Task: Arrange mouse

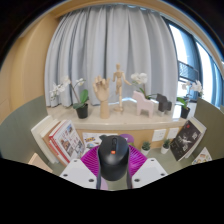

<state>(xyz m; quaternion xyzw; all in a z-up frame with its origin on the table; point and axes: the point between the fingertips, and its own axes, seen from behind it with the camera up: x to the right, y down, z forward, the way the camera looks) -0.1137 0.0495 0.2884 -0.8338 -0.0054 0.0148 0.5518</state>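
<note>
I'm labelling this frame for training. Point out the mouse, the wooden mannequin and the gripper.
mouse (pixel 112 158), gripper view, middle of its black back.
wooden mannequin (pixel 118 84), gripper view, its torso.
gripper (pixel 113 176), gripper view, midway between its fingertips, shut on the mouse.
</note>
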